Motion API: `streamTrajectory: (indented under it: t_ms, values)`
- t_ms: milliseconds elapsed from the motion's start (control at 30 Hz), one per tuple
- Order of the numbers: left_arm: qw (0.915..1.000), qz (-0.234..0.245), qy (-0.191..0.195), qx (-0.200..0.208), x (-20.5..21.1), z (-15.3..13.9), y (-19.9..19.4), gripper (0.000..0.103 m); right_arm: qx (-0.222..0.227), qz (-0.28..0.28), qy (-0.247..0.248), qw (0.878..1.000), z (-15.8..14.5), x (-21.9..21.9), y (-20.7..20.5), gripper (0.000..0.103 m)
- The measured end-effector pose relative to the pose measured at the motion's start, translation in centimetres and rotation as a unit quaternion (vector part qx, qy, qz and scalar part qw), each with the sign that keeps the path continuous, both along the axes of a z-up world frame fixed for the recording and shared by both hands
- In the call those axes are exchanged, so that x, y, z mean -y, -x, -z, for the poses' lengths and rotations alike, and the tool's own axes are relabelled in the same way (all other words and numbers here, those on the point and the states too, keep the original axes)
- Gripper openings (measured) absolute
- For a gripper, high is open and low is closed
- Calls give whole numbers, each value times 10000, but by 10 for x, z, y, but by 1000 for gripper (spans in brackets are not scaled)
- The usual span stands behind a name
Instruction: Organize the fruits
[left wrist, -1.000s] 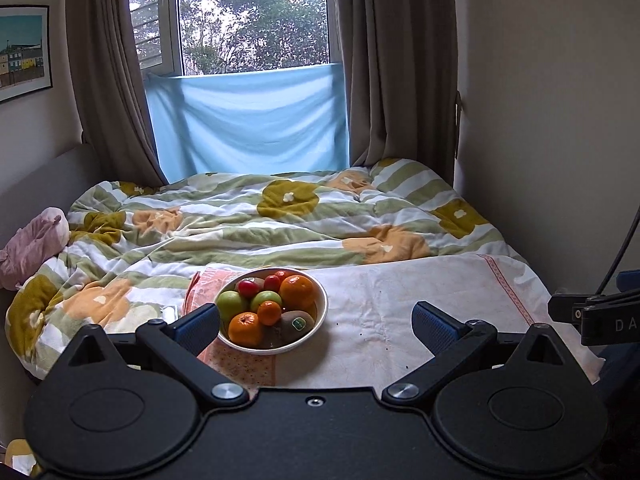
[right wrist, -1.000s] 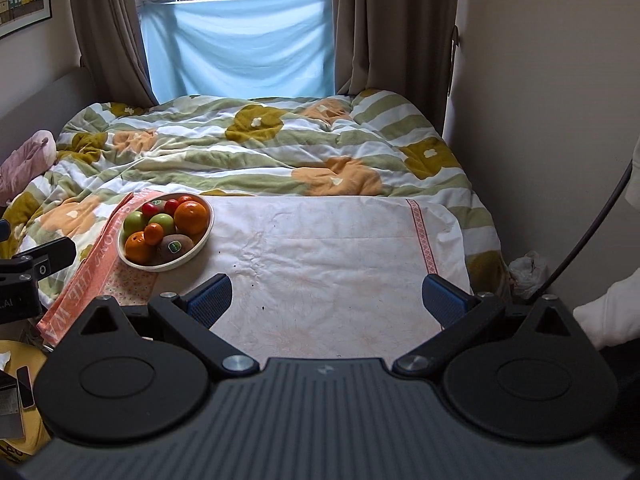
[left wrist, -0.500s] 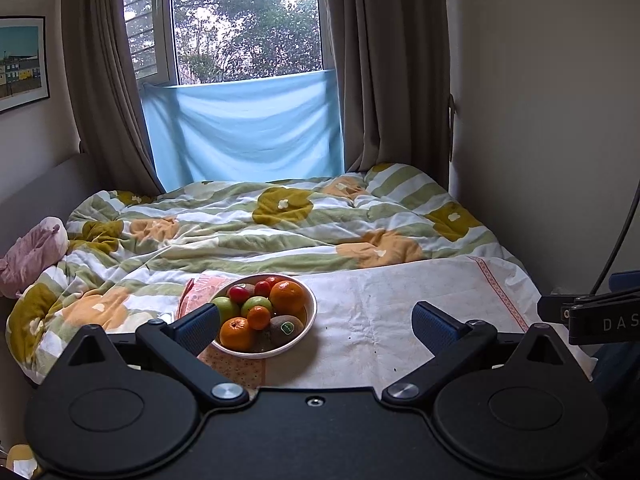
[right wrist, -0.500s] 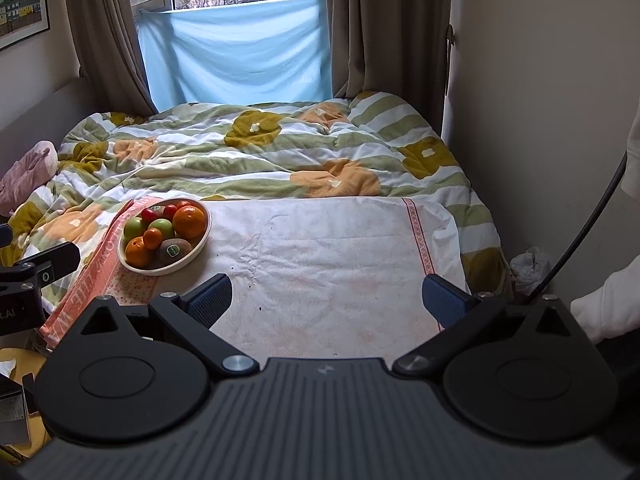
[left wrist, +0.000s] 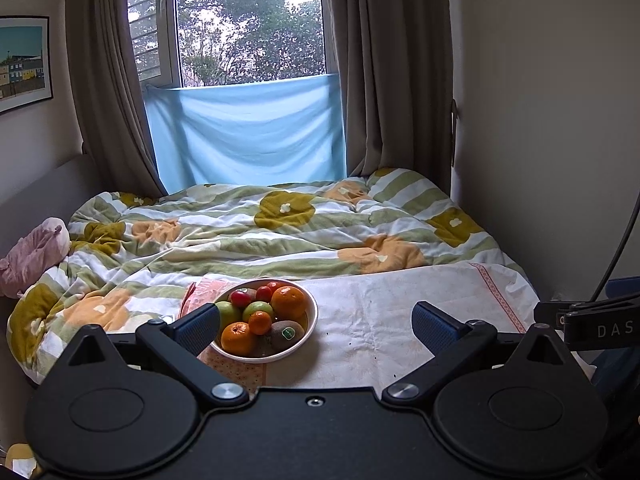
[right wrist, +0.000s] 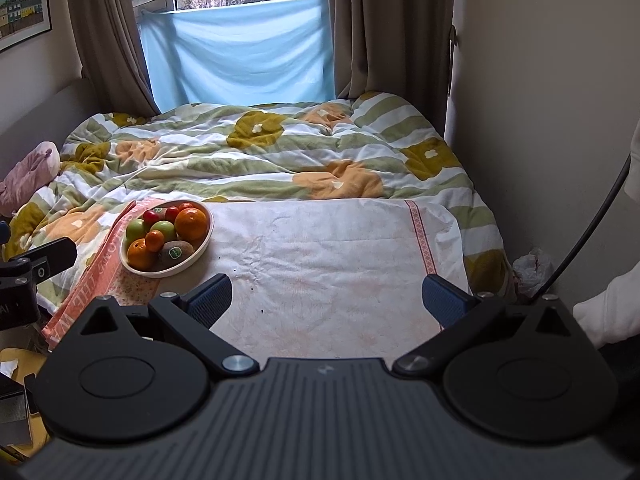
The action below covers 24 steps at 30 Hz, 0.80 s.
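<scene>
The left tool is released, its two blue-padded fingers spread wide with nothing between them. The right tool is likewise released and grasps nothing. A white bowl of fruit rests on a white cloth spread over the near end of the bed. Seen from the left tool, the bowl lies ahead, just inside the left finger, whose pad overlaps the bowl's left edge in view; contact cannot be confirmed. Seen from the right tool, the bowl lies ahead and to the left, beyond the left finger and apart from it. The bowl holds a large orange, two smaller oranges, green apples, a kiwi with a green sticker, and small red fruits.
</scene>
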<state>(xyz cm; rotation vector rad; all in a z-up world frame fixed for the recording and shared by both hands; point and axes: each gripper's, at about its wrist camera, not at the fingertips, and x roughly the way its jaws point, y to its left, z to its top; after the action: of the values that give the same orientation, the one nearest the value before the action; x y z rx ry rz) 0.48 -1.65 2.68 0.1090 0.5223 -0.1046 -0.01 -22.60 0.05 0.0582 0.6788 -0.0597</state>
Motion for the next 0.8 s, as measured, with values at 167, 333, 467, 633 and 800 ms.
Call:
streamTrajectory:
  t_ms: [167,333,467,633,800]
  values:
    - [10000,-12,1,15,-1,-1,1,103,25,-16,17,10000,-3,0,-3,103]
    - [10000,-32,32,-29,-4,-1,0,103,33,-36,20,10000,-3,-1,-3,103]
    - [9998,-58,147,-75,-8,-1,-1,103,17,-80,23,10000,-1,-3,-6,103]
    - [10000,-64,25,-9,-8,-3,1,103,42,-117,5,9999,-1,-5,-8,103]
    - [9996,-150,-220,109,-6,-3,2,103,58,-129,13,9999,-1,-8,-9,103]
